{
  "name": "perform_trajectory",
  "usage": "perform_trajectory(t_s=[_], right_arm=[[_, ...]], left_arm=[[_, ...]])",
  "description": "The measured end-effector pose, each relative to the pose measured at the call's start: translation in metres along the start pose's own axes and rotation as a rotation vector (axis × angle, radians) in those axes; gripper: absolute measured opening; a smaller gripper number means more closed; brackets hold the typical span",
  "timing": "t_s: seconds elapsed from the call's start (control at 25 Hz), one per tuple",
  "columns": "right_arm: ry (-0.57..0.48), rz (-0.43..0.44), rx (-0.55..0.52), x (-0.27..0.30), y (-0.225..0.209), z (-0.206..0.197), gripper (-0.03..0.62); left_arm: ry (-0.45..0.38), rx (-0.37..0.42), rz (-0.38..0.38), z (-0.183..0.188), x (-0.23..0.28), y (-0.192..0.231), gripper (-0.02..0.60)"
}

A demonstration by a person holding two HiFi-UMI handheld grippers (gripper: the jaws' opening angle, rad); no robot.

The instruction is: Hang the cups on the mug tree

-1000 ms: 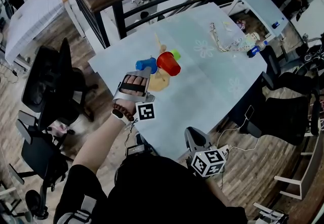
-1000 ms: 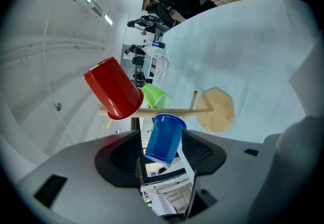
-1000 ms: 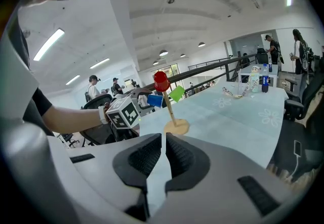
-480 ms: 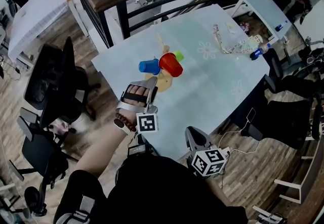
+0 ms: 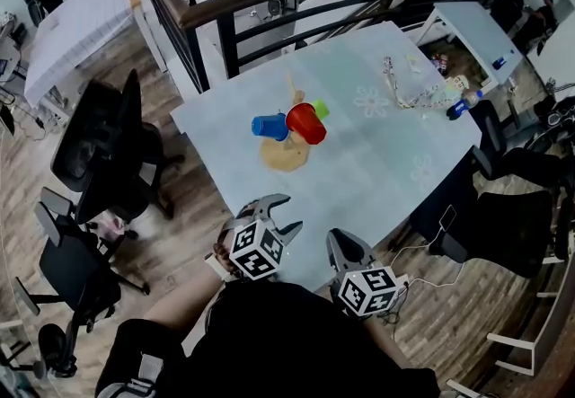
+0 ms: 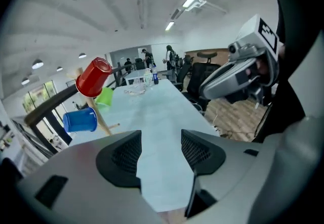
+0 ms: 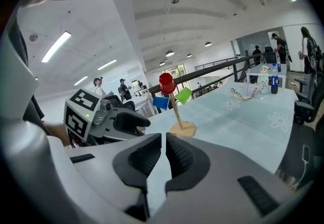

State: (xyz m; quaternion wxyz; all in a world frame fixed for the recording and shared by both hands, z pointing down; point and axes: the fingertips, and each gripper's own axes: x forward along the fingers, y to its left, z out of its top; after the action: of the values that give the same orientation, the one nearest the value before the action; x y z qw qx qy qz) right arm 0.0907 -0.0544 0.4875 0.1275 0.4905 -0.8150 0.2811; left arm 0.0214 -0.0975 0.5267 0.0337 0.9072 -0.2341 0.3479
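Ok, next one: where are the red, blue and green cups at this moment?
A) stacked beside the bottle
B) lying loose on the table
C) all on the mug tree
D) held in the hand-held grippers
C: the red cup, blue cup and green cup all sit up on the mug tree, none of them on the tabletop.

No readable words or numbers; only square code markers on left gripper (image 5: 292, 212), right gripper (image 5: 334, 236).

The head view looks steeply down on the pale blue-green table (image 5: 377, 172); each gripper view sits low at its near edge, facing across it along its own jaws. All three share the wooden mug tree (image 5: 285, 154).
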Motion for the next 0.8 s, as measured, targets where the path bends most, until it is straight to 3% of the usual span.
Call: perform_trajectory(t_s=[0.12, 0.28, 0.4, 0.52, 0.64, 0.8], right_arm=[[-0.01, 0.013, 0.001, -0.003, 0.0, 0.002, 0.049], [-0.029, 0.046, 0.002, -0.003, 0.004, 0.005, 0.049], [-0.041, 0.076, -0.006, -0.004, 0.01, 0.007, 0.049], [-0.055, 0.097, -0.02, -0.009, 0.013, 0.009, 0.049], [-0.074, 0.109, -0.027, -0.014, 0.014, 0.01, 0.049], [-0.105, 0.121, -0.063, -0.023, 0.019, 0.014, 0.049]], left_arm=[[-0.025, -0.082, -0.073, 0.001, -0.011, -0.025, 0.244], [-0.059, -0.174, -0.069, 0.006, -0.022, -0.035, 0.204], [-0.114, -0.195, -0.026, 0.023, -0.035, -0.037, 0.095], [-0.219, -0.186, 0.031, 0.052, -0.057, -0.038, 0.037], [-0.323, -0.144, 0.104, 0.082, -0.085, -0.03, 0.025], [-0.366, -0.112, 0.204, 0.098, -0.112, -0.027, 0.023]])
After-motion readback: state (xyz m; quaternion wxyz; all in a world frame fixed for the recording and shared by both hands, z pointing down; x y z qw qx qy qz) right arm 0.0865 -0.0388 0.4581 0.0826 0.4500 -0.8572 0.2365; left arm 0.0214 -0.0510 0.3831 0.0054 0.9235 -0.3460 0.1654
